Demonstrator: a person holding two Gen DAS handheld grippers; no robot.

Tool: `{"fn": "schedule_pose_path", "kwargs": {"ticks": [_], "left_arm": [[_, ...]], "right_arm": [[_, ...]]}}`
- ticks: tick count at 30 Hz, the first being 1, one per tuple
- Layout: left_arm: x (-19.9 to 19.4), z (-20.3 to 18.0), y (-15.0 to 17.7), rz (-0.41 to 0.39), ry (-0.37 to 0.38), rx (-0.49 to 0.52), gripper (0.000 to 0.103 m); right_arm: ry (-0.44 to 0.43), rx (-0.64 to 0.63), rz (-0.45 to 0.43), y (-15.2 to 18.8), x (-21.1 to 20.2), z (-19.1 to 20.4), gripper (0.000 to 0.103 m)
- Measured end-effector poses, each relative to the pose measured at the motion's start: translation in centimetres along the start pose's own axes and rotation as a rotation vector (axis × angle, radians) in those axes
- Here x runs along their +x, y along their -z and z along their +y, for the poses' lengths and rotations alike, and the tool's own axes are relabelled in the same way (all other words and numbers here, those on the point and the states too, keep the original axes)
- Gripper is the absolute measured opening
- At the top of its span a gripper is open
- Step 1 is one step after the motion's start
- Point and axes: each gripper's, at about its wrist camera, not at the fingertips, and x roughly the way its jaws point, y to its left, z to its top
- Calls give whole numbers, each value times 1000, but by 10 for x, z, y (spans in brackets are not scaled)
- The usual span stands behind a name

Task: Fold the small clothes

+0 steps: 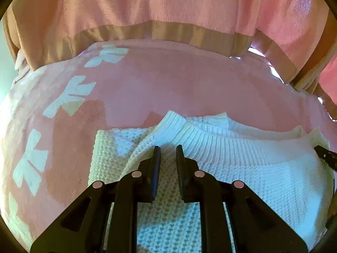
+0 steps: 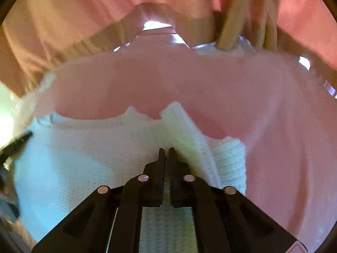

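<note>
White knit sweater lies near on the pink cloth. My left hand-held gripper is narrowly parted, the right almost shut — I'd pinch both layers squarely, fold evenly.

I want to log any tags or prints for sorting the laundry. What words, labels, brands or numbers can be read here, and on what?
None can be read.
The white shapes on the pink cloth are a bow-like pattern, not letters.
The white knit sweater shows no tag or print in either view.
</note>
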Motion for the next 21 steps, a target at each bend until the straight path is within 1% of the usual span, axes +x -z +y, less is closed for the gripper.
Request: {"fn": "schedule_pose_path", "kwargs": {"ticks": [2, 3, 6, 8, 9, 10, 12, 14, 15, 16, 17, 18, 19, 20, 21], "left_arm": [[1, -1, 0, -1, -7, 10, 14], [1, -1, -1, 0, -10, 13, 14], [1, -2, 0, 1, -17, 19, 14], [1, -3, 0, 1, -21, 23, 14], [1, -4, 0, 0, -23, 23, 14], [1, -4, 0, 0, -24, 24, 14], [0, -4, 0, 2, -23, 21, 14], [-4, -2, -2, 6, -13, 6, 14], [-8, -1, -4, 13, -1, -3, 14], [-13, 1, -6, 18, 13, -9, 14], [-25, 5, -9, 13, 32, -10, 18], [-34, 7, -9, 0, 41, -6, 27], [-51, 12, -9, -35, 51, 7, 34], [-63, 15, -6, -56, 48, 17, 47], [-77, 21, -1, -73, 48, 25, 54]], "right_arm": [[-37, 92, 7, -5, -4, -14, 0], [-18, 104, -1, -6, -8, -13, 0], [-3, 31, -27, -5, -19, 5, 0], [82, -15, -12, -4, -10, 6, 0], [90, -2, 0, -3, -6, 0, 0], [55, 41, 0, -3, -7, -8, 0], [53, 63, -15, -8, -16, -9, 0], [63, 73, -62, -12, -37, -8, 5], [61, 78, -74, -13, -45, -10, 9], [61, 83, -81, -11, -53, -12, 12], [48, 94, -92, -7, -67, -15, 14], [37, 95, -94, -2, -76, -17, 18], [31, 95, -95, 4, -85, -19, 25], [32, 94, -88, 13, -94, -20, 30], [29, 87, -72, 24, -104, -19, 41]]}}
